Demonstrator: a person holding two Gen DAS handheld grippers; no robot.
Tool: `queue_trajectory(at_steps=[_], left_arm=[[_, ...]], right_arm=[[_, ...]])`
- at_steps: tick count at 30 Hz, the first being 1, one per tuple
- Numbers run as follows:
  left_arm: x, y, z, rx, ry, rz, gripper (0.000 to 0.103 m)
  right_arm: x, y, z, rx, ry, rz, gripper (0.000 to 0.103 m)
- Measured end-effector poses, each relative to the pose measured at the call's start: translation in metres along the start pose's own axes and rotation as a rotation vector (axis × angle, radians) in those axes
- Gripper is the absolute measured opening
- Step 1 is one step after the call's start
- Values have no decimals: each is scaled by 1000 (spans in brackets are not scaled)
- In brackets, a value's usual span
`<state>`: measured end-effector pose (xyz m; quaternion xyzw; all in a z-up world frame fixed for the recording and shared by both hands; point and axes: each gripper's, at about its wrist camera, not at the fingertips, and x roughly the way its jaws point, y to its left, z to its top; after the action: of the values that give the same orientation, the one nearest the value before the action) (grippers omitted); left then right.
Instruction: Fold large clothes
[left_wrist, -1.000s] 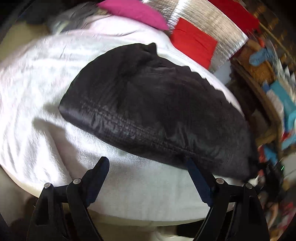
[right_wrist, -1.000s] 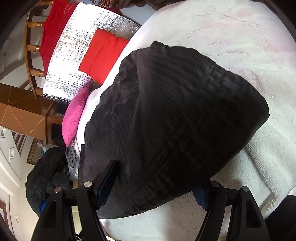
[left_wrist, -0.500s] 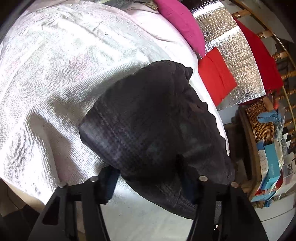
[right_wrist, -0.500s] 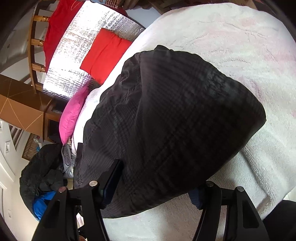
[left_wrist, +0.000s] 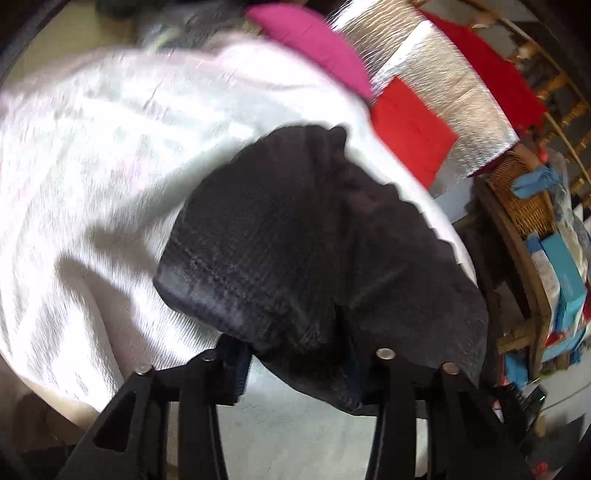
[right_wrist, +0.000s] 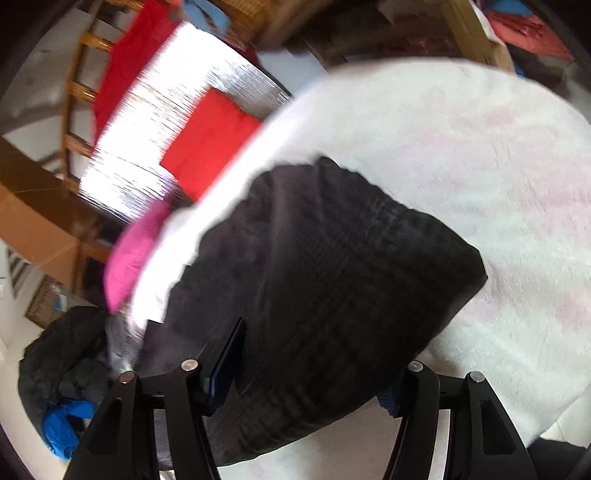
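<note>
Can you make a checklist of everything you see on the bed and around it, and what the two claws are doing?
Surface: white bedspread.
Job's things: black quilted garment, folded, lying on it.
Clutter: pink pillow, red cushion, dark clothes pile.
Grippers: left claw has just been closing, pads on the garment's edge; right claw closing too, garment between its fingers, grip unclear.
Cables: nothing seen.
Surroundings: silver sheet, wicker basket.
</note>
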<state>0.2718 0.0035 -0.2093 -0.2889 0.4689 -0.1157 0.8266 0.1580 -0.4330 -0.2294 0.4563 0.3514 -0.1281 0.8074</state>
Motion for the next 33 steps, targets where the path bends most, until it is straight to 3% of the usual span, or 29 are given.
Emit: queue_trajectory(at_steps=[2, 5, 8, 11, 13, 17, 18, 23, 27, 29, 33], left_arm=[[2, 6, 5, -62, 18, -37, 53], [0, 8, 10, -76, 44, -55, 59], [-5, 21, 17, -131, 62, -90, 66], [-16, 30, 18, -176, 21, -94, 71], [-21, 31, 17, -166, -4, -66, 73], [-15, 28, 20, -136, -27, -36, 71], [-13, 28, 22, -134, -33, -33, 66], [-12, 16, 25, -82, -69, -13, 55], [-4, 15, 28, -63, -53, 11, 56], [2, 18, 30, -79, -34, 18, 62], [-2, 18, 31, -68, -27, 33, 65]], right_arm=[[-2, -6, 2, 39, 9, 42, 65], [-9, -9, 5, 60, 12, 77, 65], [-20, -33, 16, 204, 27, 164, 66], [-36, -64, 25, 352, -18, 215, 77], [-41, -76, 29, 394, -37, 221, 78], [-27, -70, 31, 341, 35, 219, 78], [-25, -66, 31, 315, 35, 201, 77], [-31, -44, 35, 202, -44, 125, 58], [-32, -33, 43, 102, -82, 50, 56], [-20, -34, 44, 90, -39, -23, 56], [-24, -46, 47, 168, -7, 39, 56]])
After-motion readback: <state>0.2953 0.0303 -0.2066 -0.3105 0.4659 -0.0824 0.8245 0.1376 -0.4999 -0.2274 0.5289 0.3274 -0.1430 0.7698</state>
